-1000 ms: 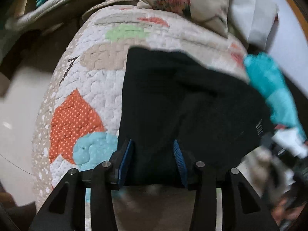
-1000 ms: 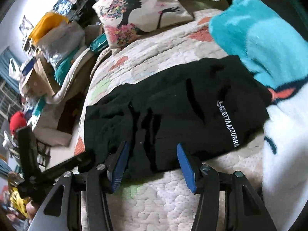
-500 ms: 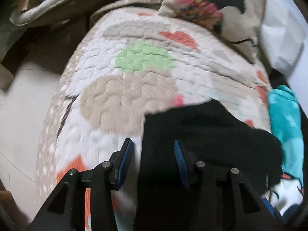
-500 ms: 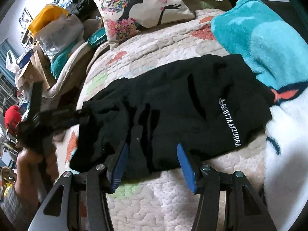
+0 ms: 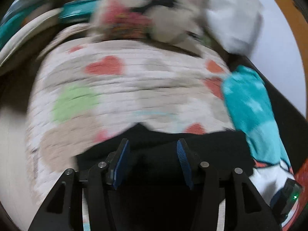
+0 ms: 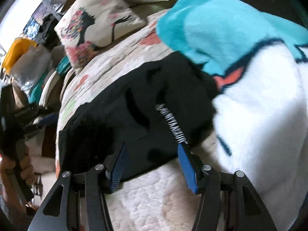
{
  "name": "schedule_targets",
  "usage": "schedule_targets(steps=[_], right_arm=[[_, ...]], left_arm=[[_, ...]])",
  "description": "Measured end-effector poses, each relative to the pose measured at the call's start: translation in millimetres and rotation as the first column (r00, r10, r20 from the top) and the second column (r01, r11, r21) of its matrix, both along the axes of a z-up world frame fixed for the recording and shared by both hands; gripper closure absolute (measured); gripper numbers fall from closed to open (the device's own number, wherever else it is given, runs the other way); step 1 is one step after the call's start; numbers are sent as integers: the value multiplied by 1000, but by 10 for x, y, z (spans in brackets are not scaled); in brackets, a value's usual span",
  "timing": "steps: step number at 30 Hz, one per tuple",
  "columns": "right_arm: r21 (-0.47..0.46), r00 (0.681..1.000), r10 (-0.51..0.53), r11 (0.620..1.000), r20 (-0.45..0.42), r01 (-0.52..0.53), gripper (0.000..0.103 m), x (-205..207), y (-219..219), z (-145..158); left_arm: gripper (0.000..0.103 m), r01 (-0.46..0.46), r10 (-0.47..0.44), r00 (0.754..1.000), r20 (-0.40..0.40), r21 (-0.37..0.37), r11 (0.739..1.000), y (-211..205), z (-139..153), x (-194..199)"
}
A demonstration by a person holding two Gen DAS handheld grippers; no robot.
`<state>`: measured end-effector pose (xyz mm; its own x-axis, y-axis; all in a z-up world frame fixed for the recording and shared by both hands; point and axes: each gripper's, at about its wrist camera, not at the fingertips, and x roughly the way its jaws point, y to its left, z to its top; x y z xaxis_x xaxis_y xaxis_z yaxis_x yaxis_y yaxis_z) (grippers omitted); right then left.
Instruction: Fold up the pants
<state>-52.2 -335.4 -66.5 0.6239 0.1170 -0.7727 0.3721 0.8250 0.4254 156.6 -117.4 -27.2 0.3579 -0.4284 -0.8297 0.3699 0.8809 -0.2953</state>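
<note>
The black pants lie folded on the patchwork quilt, with white lettering near their right edge. My right gripper is open, its blue pads over the pants' near edge. In the left wrist view, which is blurred, my left gripper is open and empty, hovering over the pants near their far edge. The left tool, held in a hand, shows at the left of the right wrist view.
A turquoise and white fleece blanket lies right of the pants, overlapping their corner. A printed cushion sits at the head of the bed. Bags and clutter stand beside the bed's left edge. The blanket also shows in the left wrist view.
Both grippers have moved forward. The left one swung toward the head of the bed, so the pants sank in its view. The right one came closer over the pants' near edge.
</note>
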Motion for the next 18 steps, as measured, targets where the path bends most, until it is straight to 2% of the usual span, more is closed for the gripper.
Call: schedule_targets(steps=[5, 11, 14, 15, 16, 18], right_arm=[[-5, 999, -37, 999, 21, 37, 44, -34, -76, -24], [46, 991, -115, 993, 63, 112, 44, 12, -242, -121], [66, 985, -151, 987, 89, 145, 43, 52, -293, -166], [61, 984, -151, 987, 94, 146, 41, 63, -289, -172], [49, 984, -145, 989, 99, 140, 37, 80, -273, -179], [30, 986, -129, 992, 106, 127, 31, 110, -235, -180]], left_arm=[[53, 204, -204, 979, -6, 7, 979, -928, -26, -35], [53, 387, -385, 922, -48, 29, 922, -1882, -247, -40], [52, 464, -460, 883, -97, 24, 886, -2249, -408, -23], [49, 479, -473, 874, -110, 29, 877, -2326, -456, -22], [42, 497, -489, 864, -121, 43, 867, -2411, -514, -27], [41, 523, -511, 850, -128, 92, 847, -2531, -609, -51]])
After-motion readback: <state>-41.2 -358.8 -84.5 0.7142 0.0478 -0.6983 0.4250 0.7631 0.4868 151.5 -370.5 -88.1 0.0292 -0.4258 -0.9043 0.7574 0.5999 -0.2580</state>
